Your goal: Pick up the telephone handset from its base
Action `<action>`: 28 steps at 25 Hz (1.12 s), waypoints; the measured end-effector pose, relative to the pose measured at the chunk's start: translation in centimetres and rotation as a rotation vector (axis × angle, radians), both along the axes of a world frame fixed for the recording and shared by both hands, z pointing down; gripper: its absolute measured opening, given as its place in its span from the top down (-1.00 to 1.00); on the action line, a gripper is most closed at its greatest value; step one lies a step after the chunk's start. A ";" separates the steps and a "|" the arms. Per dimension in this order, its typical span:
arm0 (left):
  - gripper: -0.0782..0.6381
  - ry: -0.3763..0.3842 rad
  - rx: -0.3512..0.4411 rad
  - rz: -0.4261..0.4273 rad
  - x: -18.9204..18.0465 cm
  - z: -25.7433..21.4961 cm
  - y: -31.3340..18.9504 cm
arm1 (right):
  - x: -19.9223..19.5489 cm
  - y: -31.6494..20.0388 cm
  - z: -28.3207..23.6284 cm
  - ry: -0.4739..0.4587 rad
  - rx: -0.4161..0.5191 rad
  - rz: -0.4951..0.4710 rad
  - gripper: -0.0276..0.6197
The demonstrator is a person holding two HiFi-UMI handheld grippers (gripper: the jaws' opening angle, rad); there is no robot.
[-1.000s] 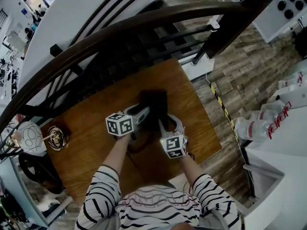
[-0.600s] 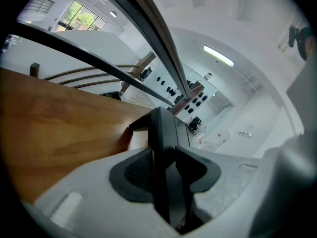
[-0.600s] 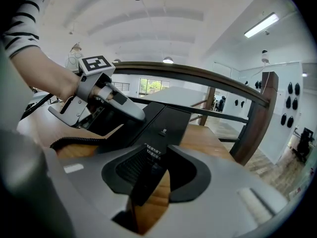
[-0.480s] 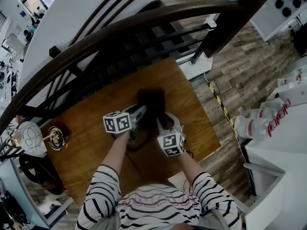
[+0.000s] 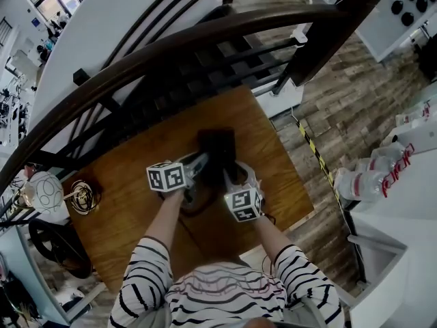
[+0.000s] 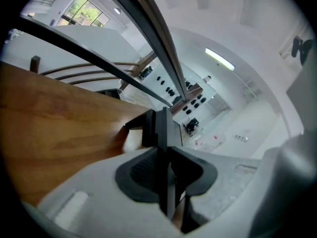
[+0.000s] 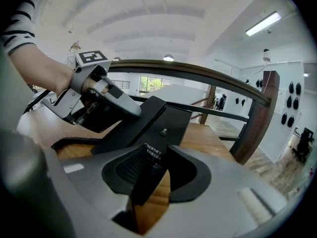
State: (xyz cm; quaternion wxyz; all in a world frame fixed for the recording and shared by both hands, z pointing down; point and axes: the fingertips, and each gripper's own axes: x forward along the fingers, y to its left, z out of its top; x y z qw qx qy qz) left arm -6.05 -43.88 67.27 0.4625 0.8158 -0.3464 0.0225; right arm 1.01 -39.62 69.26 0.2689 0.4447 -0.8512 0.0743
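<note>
A black telephone [image 5: 217, 145] sits in the middle of the wooden table [image 5: 130, 176]. My left gripper [image 5: 203, 161] reaches in from its left side. In the left gripper view the jaws [image 6: 166, 167] are closing, and a thin black edge of the handset [image 6: 161, 125] stands upright between the pads, which press its sides. My right gripper [image 5: 232, 175] is at the near right corner. In the right gripper view it [image 7: 153, 175] is shut on the near edge of the telephone base [image 7: 171, 120]. The left gripper [image 7: 116, 99] lies over the handset [image 7: 96, 117], and the coiled cord [image 7: 74, 142] trails left.
A dark curved wooden railing [image 5: 171, 46] runs along the far side of the table. A gold ornament [image 5: 82, 195] and a white ball-like object [image 5: 44, 193] stand at the table's left end. Plastic bottles [image 5: 369, 180] lie on a white counter to the right.
Both grippers stay at the telephone. The left gripper's marker cube has shifted slightly left and rolled a little; the right gripper holds still.
</note>
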 end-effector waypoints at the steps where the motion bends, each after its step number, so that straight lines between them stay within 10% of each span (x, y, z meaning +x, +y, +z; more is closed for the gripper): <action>1: 0.55 0.005 0.004 0.003 0.1 -0.2 0.1 | 0.1 0.0 0.0 -0.003 -0.005 0.000 0.54; 20: 0.57 0.066 0.084 -0.072 -1.7 -4.4 2.9 | -0.2 1.7 -0.1 0.005 -0.034 -0.040 0.36; 28: 0.58 0.081 0.134 -0.111 -2.5 -7.3 5.4 | 1.2 2.7 -1.8 -0.019 -0.001 0.010 0.61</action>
